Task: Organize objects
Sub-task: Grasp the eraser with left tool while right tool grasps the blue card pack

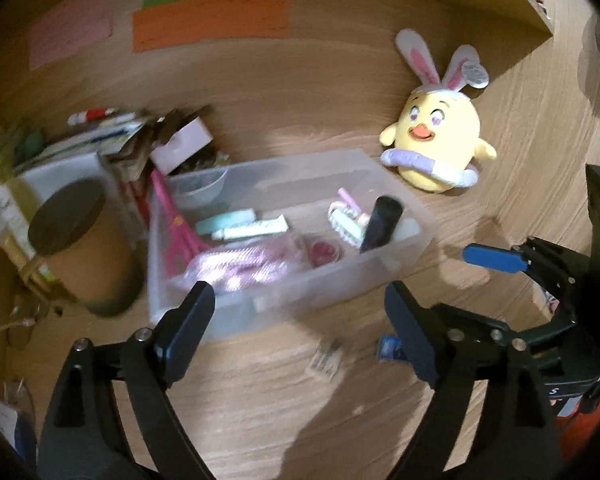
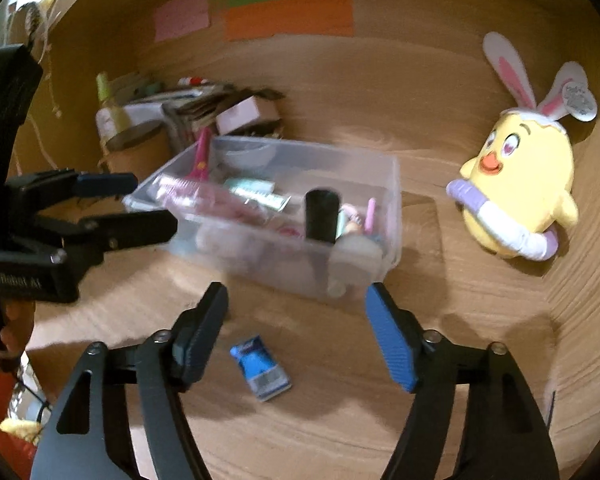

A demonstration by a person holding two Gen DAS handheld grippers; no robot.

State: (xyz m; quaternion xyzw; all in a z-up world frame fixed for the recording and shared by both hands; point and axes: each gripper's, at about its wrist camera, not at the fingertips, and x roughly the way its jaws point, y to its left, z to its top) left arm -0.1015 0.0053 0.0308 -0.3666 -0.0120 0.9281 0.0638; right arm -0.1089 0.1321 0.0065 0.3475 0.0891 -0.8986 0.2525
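most small items already lie in the clear plastic bin [image 2: 384,184]; a small blue packet [image 2: 260,372] is left on the wooden tabletop [image 2: 340,420], under the open, empty right gripper [image 2: 296,332]. left gripper [image 1: 300,320] open too.

Looks like a home, likely a desk nook or kid's room. Wood-grain surface [image 2: 340,420] with wood panel behind, coloured paper notes [image 2: 288,16] stuck on it. Plush chick [image 2: 520,184] with bunny ears sits at the side. Clear bin [image 2: 388,200] holds toiletries and a pink comb [image 1: 176,220]. Stack of books [image 1: 112,128] and a cardboard tube [image 1: 84,240] crowd the corner. Personal clutter, no lab or shop gear.
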